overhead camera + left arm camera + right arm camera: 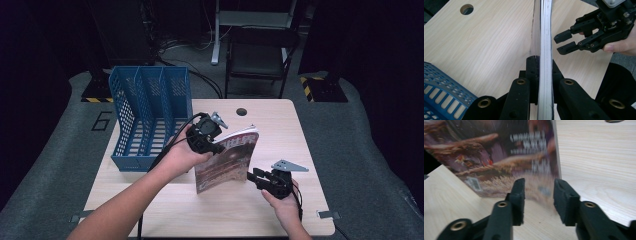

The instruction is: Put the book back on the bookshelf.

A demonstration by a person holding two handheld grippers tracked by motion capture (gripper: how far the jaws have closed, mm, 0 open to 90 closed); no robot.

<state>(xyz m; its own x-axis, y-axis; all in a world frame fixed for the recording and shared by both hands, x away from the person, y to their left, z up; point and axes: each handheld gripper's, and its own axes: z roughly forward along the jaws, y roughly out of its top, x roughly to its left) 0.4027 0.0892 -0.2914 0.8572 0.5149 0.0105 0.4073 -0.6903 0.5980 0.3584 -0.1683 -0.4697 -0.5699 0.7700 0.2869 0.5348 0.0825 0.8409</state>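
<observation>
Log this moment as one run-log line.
left gripper: shut on magazine, held upright on table | right gripper: open, beside magazine | blue file rack: left, empty

A big "6" (pixel 103 121) is marked on the grey floor just left of the desk (pixel 280 210), and the magazine (pixel 227 160) cover carries white lettering, perhaps a title, too blurred to read in the right gripper view.

Blue mesh file rack (pixel 150 117); pale woodgrain table (pixel 280 135)
</observation>
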